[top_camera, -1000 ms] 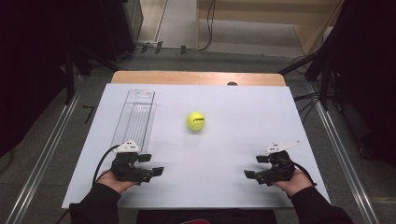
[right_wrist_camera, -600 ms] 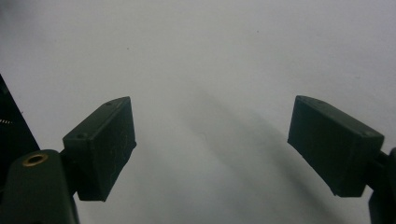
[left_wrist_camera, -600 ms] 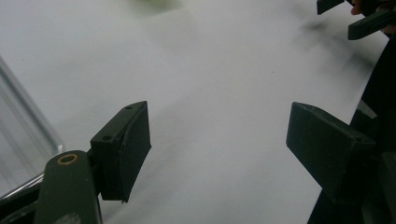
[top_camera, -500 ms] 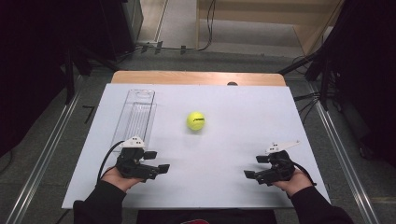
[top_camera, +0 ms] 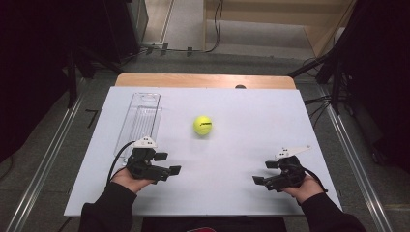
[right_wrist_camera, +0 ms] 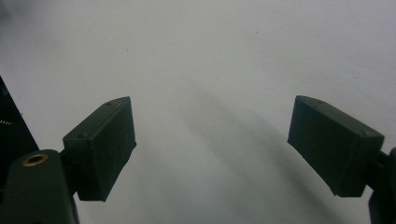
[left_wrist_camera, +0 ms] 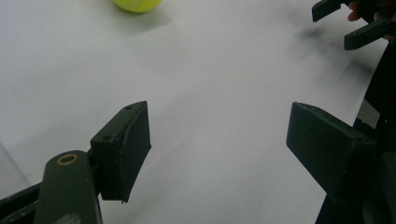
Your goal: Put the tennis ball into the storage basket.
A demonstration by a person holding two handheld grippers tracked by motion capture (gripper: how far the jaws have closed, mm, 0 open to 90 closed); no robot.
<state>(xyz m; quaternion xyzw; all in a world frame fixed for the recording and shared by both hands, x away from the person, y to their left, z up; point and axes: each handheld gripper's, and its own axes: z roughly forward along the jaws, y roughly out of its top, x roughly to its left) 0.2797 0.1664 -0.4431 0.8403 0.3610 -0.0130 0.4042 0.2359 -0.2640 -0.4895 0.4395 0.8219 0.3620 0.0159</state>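
On the white desk in the high view, a yellow tennis ball sits near the middle, nothing touching it. A clear plastic tray lies left of the ball, long side running away from the person. Left tool low at the near left, just in front of the tray's near end, jaws apart, pointing right, nothing between them. Right tool at the near right, well apart from the ball, jaws apart, pointing left, nothing held.

Left gripper view: left tool jaws spread wide over bare desk, tennis ball at the top edge, far off. Right tool shows top right.

Right gripper view: right tool jaws wide apart, bare white desk between them.
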